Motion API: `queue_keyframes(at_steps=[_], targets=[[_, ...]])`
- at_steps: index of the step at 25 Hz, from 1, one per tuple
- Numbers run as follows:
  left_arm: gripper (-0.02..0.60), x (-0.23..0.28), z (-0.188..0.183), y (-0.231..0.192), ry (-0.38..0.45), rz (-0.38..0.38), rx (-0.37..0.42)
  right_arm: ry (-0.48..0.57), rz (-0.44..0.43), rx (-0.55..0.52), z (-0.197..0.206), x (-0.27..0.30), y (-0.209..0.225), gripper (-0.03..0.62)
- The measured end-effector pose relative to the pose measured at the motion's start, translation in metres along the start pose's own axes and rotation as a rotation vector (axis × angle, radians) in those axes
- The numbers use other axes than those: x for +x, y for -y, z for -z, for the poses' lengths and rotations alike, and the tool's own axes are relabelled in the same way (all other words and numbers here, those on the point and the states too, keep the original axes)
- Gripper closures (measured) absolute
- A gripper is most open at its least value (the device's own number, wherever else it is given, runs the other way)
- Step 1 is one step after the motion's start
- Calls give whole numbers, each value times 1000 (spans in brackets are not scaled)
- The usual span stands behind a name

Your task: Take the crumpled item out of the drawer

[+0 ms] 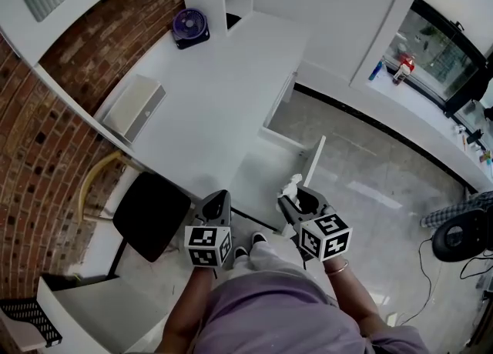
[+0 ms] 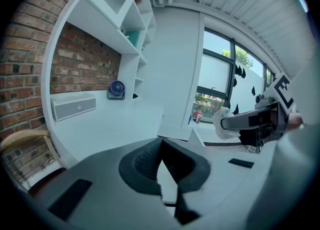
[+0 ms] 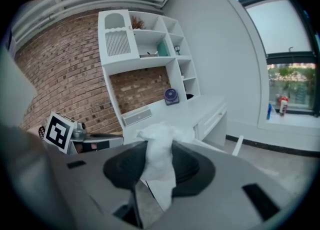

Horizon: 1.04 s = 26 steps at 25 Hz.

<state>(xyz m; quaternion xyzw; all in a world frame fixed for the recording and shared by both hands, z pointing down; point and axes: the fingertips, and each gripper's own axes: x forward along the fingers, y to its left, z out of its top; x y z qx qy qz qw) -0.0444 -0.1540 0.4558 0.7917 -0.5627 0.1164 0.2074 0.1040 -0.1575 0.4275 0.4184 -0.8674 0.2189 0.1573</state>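
Crumpled tissue (image 3: 159, 166) sits clamped between the jaws of the right gripper (image 3: 160, 146), protruding past their tips; left gripper (image 2: 161, 143) has its jaws together, empty.

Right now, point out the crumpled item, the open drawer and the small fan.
crumpled item (image 3: 159, 151), right gripper view, the middle of the white wad between the jaws.
open drawer (image 1: 316, 158), head view, its front panel.
small fan (image 1: 190, 25), head view, its round grille.

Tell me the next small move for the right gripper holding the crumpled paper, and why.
Probably carry it sideways over the desk and set it down: the right gripper is clamped on the crumpled paper, which is held above the open drawer.
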Motion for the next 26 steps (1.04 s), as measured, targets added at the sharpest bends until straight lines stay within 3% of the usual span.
queue_keyframes(at_steps=[26], targets=[[581,4,-6,-4,17,-7,5,76,96,-28,-14,3,13,462]])
